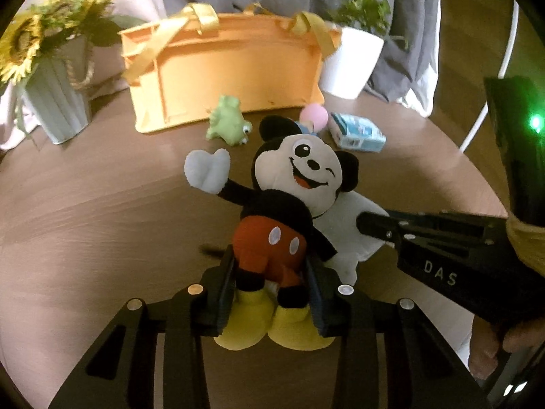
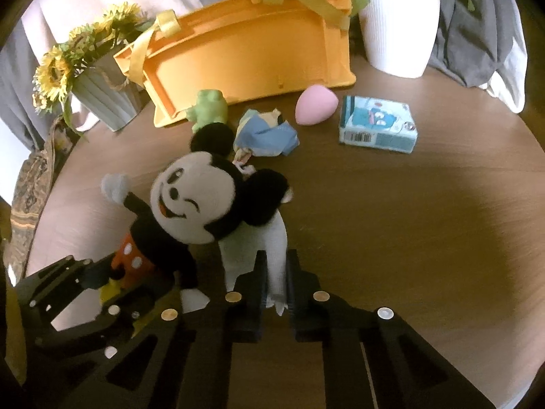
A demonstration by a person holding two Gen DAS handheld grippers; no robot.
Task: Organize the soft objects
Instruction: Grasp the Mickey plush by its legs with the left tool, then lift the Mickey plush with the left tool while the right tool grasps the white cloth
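A mouse plush (image 1: 306,167) with red shorts and yellow shoes lies on its back on the round wooden table (image 1: 102,221). My left gripper (image 1: 270,283) is shut on its legs at the red shorts. From the right, my right gripper (image 1: 366,221) is shut on the plush's big white glove hand (image 1: 344,228). In the right wrist view the same plush (image 2: 190,197) lies to the left, and my right gripper (image 2: 275,283) pinches the white glove (image 2: 269,238) between its pads. The left gripper (image 2: 102,272) shows at the lower left, at the shorts.
An orange bag with yellow handles (image 2: 245,51) stands at the back. In front of it lie a green frog toy (image 2: 209,109), a blue cloth doll (image 2: 265,133), a pink egg-shaped sponge (image 2: 315,105) and a blue box (image 2: 378,129). A sunflower pot (image 2: 98,95) and a white plant pot (image 2: 398,27) flank the bag.
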